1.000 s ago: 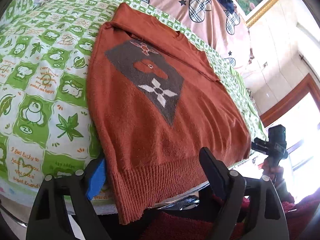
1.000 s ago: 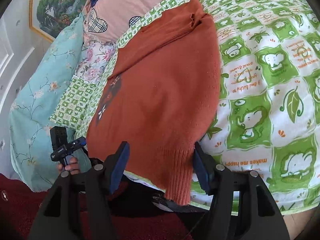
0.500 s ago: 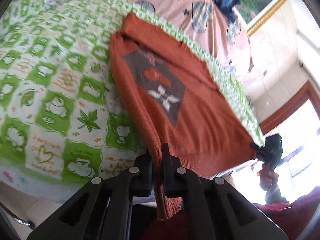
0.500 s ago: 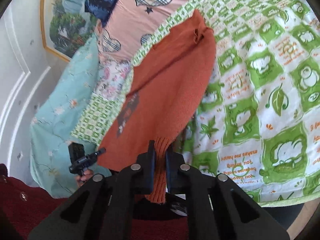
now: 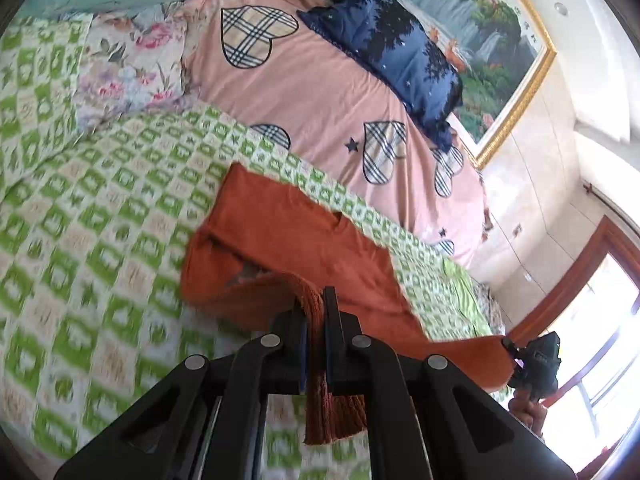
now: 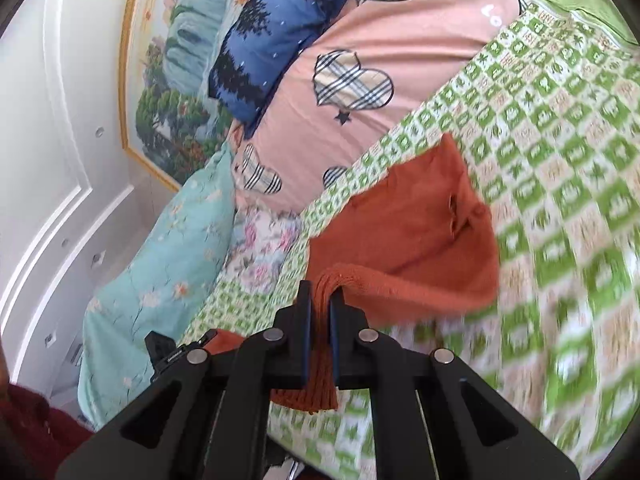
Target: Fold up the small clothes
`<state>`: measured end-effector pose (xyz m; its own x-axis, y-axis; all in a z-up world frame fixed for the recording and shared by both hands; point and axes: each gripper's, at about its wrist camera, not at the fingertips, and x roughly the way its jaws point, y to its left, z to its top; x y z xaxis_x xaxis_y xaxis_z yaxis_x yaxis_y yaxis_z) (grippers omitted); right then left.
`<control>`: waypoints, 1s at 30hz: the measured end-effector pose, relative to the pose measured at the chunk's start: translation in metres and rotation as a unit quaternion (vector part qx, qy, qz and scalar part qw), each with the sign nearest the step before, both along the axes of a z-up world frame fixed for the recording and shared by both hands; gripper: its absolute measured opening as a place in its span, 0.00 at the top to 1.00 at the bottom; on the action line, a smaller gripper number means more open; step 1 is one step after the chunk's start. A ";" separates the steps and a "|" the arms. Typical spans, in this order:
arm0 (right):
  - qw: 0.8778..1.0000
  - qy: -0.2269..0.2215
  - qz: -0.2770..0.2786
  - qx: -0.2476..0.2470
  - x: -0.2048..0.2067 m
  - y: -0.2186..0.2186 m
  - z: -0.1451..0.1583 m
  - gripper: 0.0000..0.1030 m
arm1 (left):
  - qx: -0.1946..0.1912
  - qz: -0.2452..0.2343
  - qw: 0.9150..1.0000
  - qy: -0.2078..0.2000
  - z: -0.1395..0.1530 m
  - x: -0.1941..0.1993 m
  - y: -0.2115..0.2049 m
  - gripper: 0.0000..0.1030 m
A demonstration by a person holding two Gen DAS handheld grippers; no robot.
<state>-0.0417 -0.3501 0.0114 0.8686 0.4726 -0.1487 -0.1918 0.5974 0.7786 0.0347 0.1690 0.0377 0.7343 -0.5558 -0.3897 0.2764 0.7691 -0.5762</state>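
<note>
The sweater (image 5: 304, 236) is a fuzzy, ribbed-hem knit, the quilt (image 5: 100, 216) smooth printed cloth, the tool (image 5: 316, 312) matt black plastic with metal rivets.

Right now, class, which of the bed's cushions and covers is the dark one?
The navy blue pillow by the framed painting; the other bedding is pink, teal, floral or green-checked.

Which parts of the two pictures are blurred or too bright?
Left wrist view: the green checked quilt is motion-blurred and the window is overexposed. Right wrist view: the quilt smears at lower right; the pillows stay sharper.
</note>
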 end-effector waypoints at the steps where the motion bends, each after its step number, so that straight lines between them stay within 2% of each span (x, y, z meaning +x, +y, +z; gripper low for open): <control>1: 1.000 0.005 -0.011 -0.008 0.015 -0.004 0.003 0.92 | -0.001 0.005 1.000 -0.004 0.003 0.015 -0.003 0.95; 4: 0.999 0.020 -0.029 -0.014 0.058 -0.017 0.008 0.92 | 0.004 0.022 1.000 -0.005 0.012 0.061 -0.014 0.95; 10: 0.994 0.078 -0.068 -0.031 0.151 -0.041 0.005 0.92 | 0.022 0.047 0.999 0.010 0.019 0.156 -0.032 0.95; 15: 0.989 0.113 -0.082 -0.048 0.210 -0.056 -0.002 0.92 | 0.046 0.057 0.997 0.036 0.003 0.226 -0.042 0.95; 19: 0.983 0.152 -0.085 -0.064 0.251 -0.063 -0.021 0.92 | 0.062 0.064 0.994 0.067 -0.025 0.271 -0.044 0.95; 26: 0.967 0.220 -0.092 -0.090 0.290 -0.063 -0.064 0.90 | 0.100 0.081 0.981 0.144 -0.100 0.327 -0.054 0.95; 28: 0.968 0.223 -0.094 -0.070 0.280 -0.066 -0.066 0.88 | 0.092 0.074 0.980 0.158 -0.106 0.326 -0.054 0.94; 30: 0.970 0.207 -0.106 -0.075 0.260 -0.064 -0.057 0.88 | 0.072 0.061 0.983 0.156 -0.102 0.310 -0.051 0.92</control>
<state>0.2182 -0.4140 -0.0452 0.7954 0.2368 -0.5580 0.2575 0.7013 0.6647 0.3444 0.1176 -0.0638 0.6242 -0.3933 -0.6751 0.0039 0.8656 -0.5006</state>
